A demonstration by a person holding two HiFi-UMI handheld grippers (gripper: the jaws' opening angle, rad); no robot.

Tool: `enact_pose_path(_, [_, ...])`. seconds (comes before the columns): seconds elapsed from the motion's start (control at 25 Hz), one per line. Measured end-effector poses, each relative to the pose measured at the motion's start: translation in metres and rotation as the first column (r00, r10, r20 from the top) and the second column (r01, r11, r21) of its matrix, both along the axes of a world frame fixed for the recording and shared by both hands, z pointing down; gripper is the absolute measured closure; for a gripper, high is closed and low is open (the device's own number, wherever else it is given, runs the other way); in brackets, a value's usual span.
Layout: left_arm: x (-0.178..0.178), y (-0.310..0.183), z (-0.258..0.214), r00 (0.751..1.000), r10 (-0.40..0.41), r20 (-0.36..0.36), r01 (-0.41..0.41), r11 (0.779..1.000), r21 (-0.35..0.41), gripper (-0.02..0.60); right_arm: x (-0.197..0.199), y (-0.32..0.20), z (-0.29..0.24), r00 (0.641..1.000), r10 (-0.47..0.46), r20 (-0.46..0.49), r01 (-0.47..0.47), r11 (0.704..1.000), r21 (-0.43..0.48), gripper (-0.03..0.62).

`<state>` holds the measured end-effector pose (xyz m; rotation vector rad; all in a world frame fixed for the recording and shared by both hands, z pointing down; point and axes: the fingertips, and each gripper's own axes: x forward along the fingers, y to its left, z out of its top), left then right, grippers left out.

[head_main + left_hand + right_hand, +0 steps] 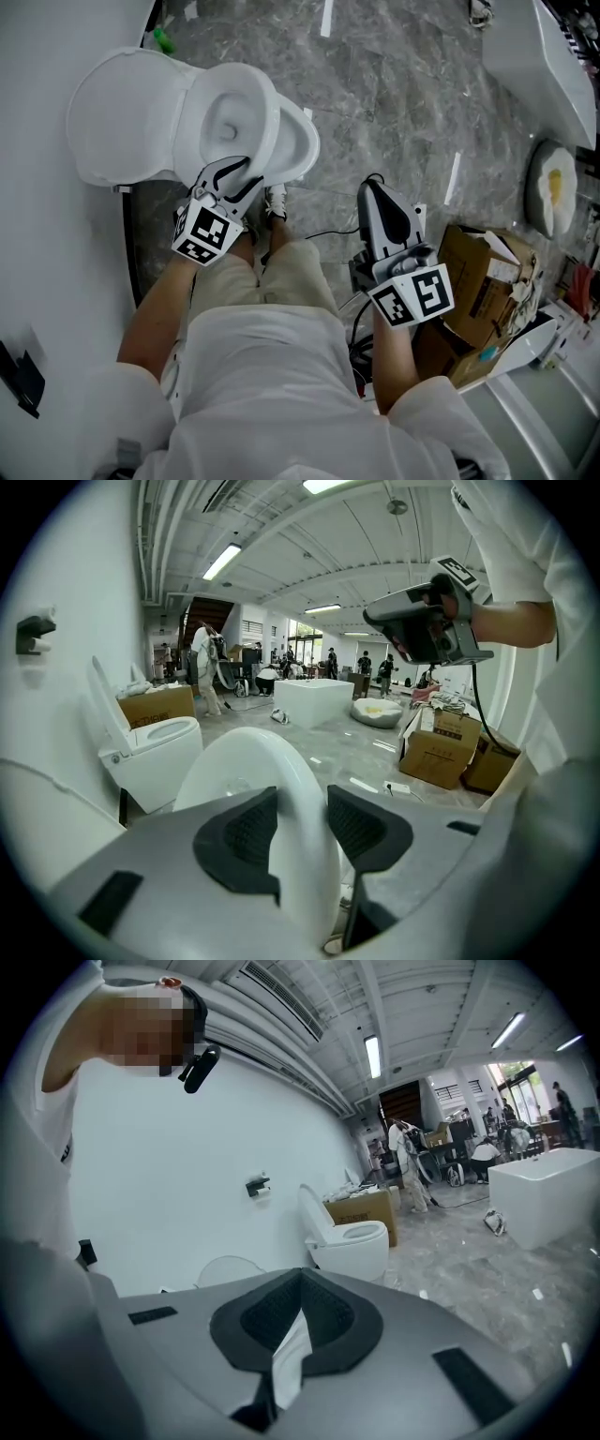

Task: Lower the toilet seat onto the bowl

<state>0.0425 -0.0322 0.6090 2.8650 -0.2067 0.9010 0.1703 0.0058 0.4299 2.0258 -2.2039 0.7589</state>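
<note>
Step in hand: the toilet seat (281, 761) is taken at its rim, ready to swing down onto the bowl.
Seat position: it stands tilted up from the toilet (122, 112) by the wall, not yet flat.
Left gripper (242, 180): jaws part open, the seat rim between them, a dark pad lying against each face of it.
Right gripper (375, 187): held off to the side above the floor, jaws closed tip to tip, nothing in them.
Doing it well: probably follow the arc of the hinge, letting the wrist turn with the seat, not pushing straight down. Keep the hold light but sure, since the glossy rim looks slippery. Slow near the end so it lands softly.
Risk: a slip could let the seat drop and bang.
Hard to make out: the hinge is out of sight. In the head view seat and bowl rim are white on white, so the gap left between them cannot be judged.
</note>
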Motion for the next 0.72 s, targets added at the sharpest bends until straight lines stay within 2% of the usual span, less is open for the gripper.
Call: enact_pose_path(0.72, [0.052, 0.035, 0.056, 0.997, 0.072, 0.034, -0.068, 0.990, -0.120, 0.422, 0.018, 0.005, 0.056, 0.999, 0.028, 0.046, -0.025, 0.997, -0.074, 0.597])
